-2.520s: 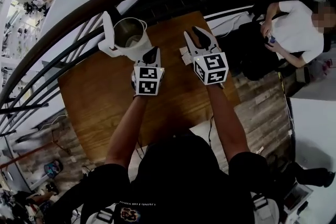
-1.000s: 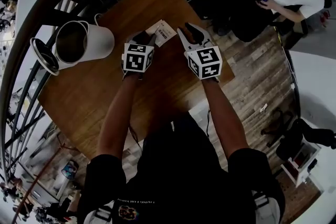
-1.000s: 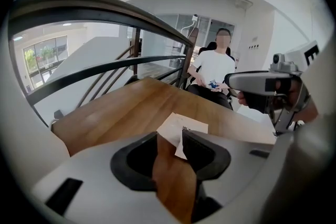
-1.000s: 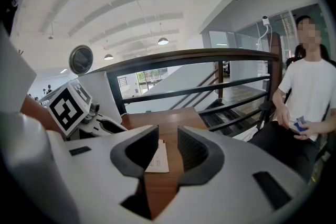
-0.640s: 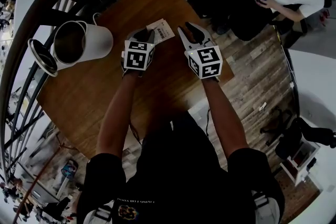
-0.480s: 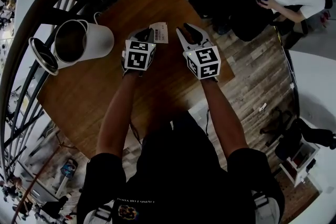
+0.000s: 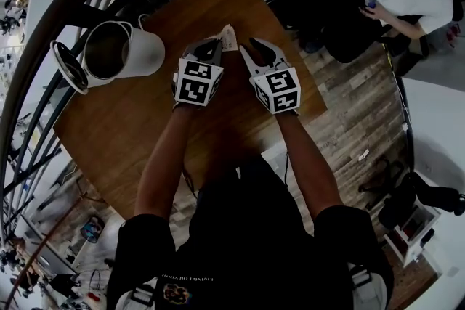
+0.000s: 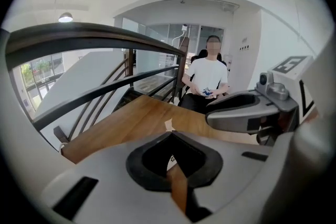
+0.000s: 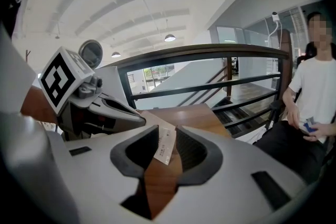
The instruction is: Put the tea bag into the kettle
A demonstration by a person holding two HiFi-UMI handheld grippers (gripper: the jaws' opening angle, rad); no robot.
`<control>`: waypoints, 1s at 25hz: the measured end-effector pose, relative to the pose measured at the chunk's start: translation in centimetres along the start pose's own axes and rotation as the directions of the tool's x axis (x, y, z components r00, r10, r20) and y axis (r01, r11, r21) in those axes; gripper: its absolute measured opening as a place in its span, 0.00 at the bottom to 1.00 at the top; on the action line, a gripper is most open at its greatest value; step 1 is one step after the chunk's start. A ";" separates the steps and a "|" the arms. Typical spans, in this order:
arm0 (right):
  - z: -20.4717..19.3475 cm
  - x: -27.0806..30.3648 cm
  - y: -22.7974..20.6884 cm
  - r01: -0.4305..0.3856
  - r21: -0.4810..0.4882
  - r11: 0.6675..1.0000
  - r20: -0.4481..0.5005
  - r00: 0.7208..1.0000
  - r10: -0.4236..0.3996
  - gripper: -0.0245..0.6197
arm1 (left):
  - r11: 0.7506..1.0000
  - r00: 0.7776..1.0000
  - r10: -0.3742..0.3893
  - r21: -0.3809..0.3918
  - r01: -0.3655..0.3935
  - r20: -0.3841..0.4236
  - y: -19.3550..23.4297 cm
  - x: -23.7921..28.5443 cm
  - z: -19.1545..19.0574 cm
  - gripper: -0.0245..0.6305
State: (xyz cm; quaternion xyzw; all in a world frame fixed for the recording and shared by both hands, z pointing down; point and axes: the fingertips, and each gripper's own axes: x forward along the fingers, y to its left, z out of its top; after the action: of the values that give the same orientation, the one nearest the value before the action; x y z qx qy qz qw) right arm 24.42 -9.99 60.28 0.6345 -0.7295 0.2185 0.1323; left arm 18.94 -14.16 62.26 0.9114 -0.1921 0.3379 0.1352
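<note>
Pinching the tea bag (image 7: 229,38) above the table (image 7: 145,127), our left gripper (image 7: 213,47) has just closed its jaws tight on it. Just beside it, our right gripper (image 7: 254,49) holds its jaws apart and empty, the bag showing beyond their gap. Farther left sits the kettle (image 7: 127,51).

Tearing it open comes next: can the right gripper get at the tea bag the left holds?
Probably yes: the tea bag sticks out of the left gripper, whose jaws have just closed on it, and the open right gripper faces it with nothing between.
</note>
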 end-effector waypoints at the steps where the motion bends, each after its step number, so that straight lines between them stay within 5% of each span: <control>1: 0.0 0.0 0.3 -0.006 -0.002 1.000 -0.001 1.000 0.006 0.21 | 1.000 1.000 -0.004 0.008 0.004 0.005 -0.3 -0.4 0.3 0.04; 7: 0.9 -0.5 1.7 -0.029 -0.013 0.999 0.014 0.999 0.029 0.21 | 0.994 1.000 -0.021 0.109 0.021 -0.001 -1.9 -3.3 0.5 0.04; 25: 1.9 1.2 5.4 -0.153 -0.078 0.985 -0.054 0.987 0.149 0.21 | 0.990 0.998 -0.055 0.128 0.055 -0.007 -4.8 -8.6 -4.3 0.04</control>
State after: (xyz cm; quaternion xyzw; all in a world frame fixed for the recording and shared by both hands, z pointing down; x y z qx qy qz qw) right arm 19.08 -11.39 58.33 0.5660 -0.7805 0.2128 0.1588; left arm 12.57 -6.07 59.12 0.9225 -0.1446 0.3474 0.0862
